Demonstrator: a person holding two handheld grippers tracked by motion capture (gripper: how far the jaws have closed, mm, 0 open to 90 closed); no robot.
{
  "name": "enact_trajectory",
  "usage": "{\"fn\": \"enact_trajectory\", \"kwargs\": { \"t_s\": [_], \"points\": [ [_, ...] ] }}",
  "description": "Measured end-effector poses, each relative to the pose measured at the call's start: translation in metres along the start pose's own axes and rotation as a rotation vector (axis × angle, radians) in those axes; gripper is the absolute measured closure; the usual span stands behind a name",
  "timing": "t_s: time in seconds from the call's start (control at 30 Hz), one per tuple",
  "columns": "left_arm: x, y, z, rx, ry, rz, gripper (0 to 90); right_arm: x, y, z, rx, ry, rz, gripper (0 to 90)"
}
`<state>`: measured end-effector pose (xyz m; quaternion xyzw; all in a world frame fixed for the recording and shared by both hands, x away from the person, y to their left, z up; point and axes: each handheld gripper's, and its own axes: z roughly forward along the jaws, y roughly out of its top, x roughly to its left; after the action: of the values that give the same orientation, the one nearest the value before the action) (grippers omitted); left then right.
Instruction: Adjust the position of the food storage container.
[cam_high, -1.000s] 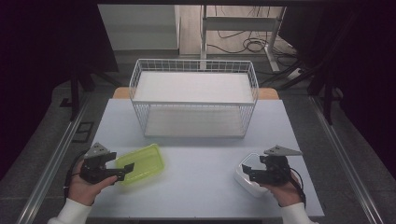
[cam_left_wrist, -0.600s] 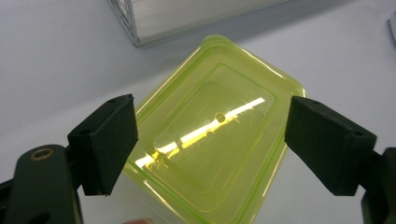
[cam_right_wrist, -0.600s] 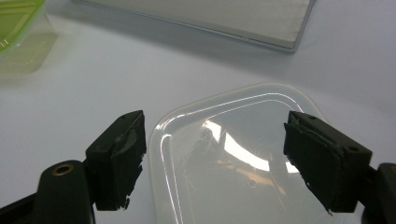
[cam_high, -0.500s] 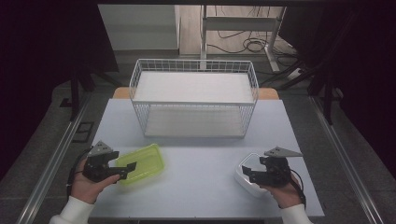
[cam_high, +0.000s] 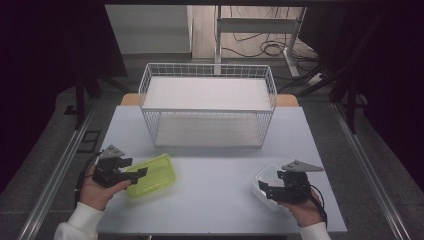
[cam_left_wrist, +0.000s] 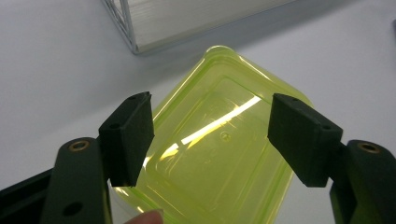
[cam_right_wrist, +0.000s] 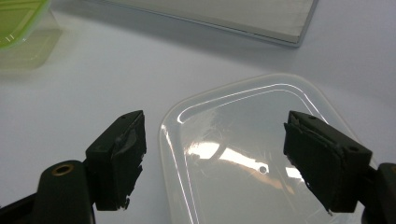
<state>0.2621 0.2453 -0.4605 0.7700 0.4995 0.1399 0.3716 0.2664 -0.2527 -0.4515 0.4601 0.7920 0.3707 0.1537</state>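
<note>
A yellow-green plastic container (cam_high: 156, 175) lies on the table at the near left. My left gripper (cam_high: 134, 168) reaches over its left end. In the left gripper view the container (cam_left_wrist: 219, 154) lies between and below the two pads (cam_left_wrist: 128, 135) of the left gripper (cam_left_wrist: 212, 135). The jaws have just been closing, and a gap still shows on each side. A clear white container (cam_high: 264, 176) sits at the near right, with my right gripper (cam_high: 266, 190) over it. In the right gripper view this container (cam_right_wrist: 243, 154) lies under the wide-open right gripper (cam_right_wrist: 217, 140).
A white wire basket (cam_high: 207, 105) with a pale board on top stands at the back middle of the grey table (cam_high: 220, 210). Its corner (cam_left_wrist: 135, 28) shows just beyond the green container. Free tabletop lies between the two containers.
The left gripper's jaws have drawn closer together over the green container, and that hand shifted slightly. The right gripper and both containers stay where they were.
</note>
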Motion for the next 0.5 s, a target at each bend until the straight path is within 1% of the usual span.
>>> {"fn": "enact_trajectory", "kwargs": {
  "t_s": [0.1,0.17,0.2,0.23,0.27,0.3,0.37,0.4,0.43,0.5],
  "points": [
    [0.004,0.007,0.003,0.002,0.004,-0.002,33.9,0.001,0.000,0.001,0.005,0.000,0.002,21.2],
    [0.005,0.009,0.005,0.005,0.003,-0.001,36.7,0.002,0.000,0.001,0.005,0.000,0.000,21.3],
    [0.008,0.012,0.008,0.011,0.002,0.000,36.7,0.002,0.000,0.001,0.005,0.000,0.000,21.3],
    [0.009,0.013,0.010,0.013,0.000,-0.004,41.0,0.003,0.000,0.001,0.005,0.002,-0.004,21.3],
    [0.010,0.015,0.012,0.014,-0.001,-0.006,42.7,0.003,0.001,0.001,0.005,0.002,-0.005,21.3],
    [0.014,0.019,0.016,0.028,-0.006,-0.007,44.1,0.003,0.001,0.001,0.004,0.003,-0.005,21.3],
    [0.016,0.020,0.018,0.031,-0.007,-0.014,46.9,0.003,0.001,0.001,0.005,0.003,-0.005,21.3],
    [0.021,0.024,0.022,0.047,-0.003,-0.019,48.2,0.003,0.001,0.002,0.007,0.003,-0.005,21.3],
    [0.021,0.024,0.022,0.047,-0.003,-0.019,48.9,0.003,0.001,0.002,0.007,0.003,-0.005,21.3],
    [0.026,0.029,0.026,0.055,-0.002,-0.021,50.4,0.003,0.001,0.002,0.009,0.005,-0.006,21.3]
  ]
}}
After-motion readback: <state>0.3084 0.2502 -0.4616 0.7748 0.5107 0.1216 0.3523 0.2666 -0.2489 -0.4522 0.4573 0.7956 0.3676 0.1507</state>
